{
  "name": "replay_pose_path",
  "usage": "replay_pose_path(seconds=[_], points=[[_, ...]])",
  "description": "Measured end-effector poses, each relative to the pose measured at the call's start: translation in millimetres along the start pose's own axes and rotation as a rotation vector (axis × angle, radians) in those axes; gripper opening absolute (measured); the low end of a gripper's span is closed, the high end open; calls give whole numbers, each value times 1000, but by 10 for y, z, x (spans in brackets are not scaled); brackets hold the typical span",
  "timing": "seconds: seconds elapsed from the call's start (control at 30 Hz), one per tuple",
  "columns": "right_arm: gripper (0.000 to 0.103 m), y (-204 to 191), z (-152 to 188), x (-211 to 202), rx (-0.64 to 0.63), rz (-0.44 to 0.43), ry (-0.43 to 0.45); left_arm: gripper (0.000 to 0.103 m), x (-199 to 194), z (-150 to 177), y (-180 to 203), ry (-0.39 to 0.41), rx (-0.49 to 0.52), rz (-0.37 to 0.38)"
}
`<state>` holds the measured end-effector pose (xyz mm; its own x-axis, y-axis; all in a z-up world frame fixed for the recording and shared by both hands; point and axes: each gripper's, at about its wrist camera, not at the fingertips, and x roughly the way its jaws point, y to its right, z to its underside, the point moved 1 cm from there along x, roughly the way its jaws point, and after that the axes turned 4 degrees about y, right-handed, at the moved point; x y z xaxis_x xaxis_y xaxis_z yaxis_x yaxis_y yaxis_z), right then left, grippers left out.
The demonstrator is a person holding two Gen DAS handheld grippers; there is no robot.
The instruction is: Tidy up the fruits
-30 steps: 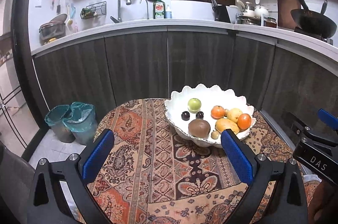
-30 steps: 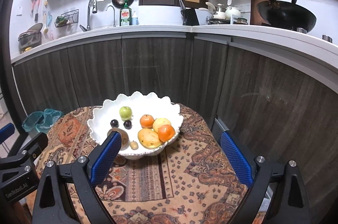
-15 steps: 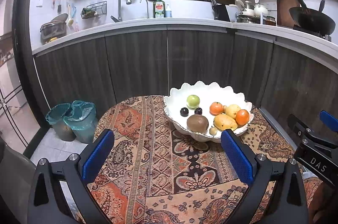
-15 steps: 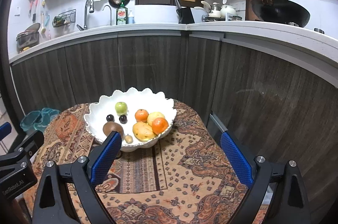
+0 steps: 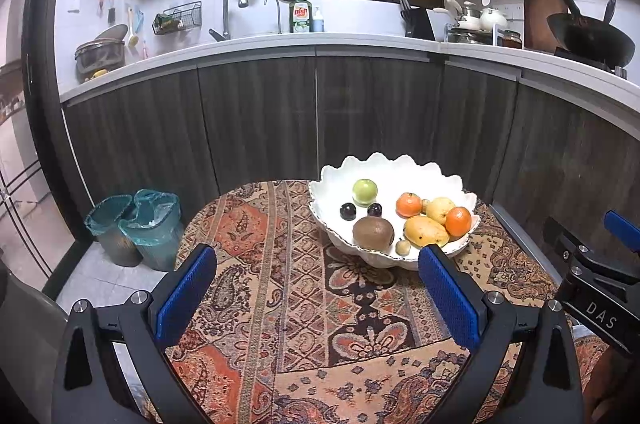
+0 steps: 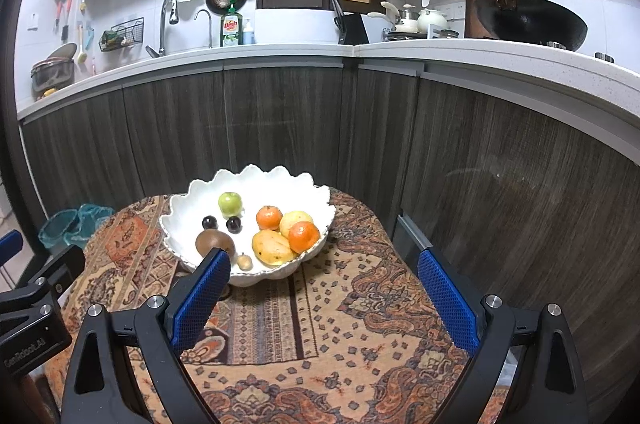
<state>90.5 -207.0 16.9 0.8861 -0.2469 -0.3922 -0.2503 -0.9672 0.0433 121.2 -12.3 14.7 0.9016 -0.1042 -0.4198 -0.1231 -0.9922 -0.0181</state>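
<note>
**Ana:** 2 grippers hang over a round surface (image 5: 280,304) covered in a patterned orange cloth, with dark kitchen cabinets (image 5: 260,119) behind.

**Ben:** Are they holding anything?

**Ana:** No. The left gripper (image 5: 316,294) and right gripper (image 6: 324,298) both have their blue jaws spread wide with nothing between them.

**Ben:** Where is the fruit?

**Ana:** All in a white scalloped bowl (image 5: 404,169) at the far side of the surface: a brown kiwi (image 5: 373,232), a yellow mango (image 5: 425,232), a green apple (image 5: 364,191), 2 oranges (image 5: 458,221) and 2 dark plums (image 5: 348,211). The bowl sits ahead of both grippers, apart from them.
</note>
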Motion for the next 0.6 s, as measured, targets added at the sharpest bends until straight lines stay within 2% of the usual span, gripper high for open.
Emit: replay_pose_path(seconds=[0.6], points=[[96,-18,-9,5,0,-4,1,103,-9,-24,-34,-3,-1,-7]])
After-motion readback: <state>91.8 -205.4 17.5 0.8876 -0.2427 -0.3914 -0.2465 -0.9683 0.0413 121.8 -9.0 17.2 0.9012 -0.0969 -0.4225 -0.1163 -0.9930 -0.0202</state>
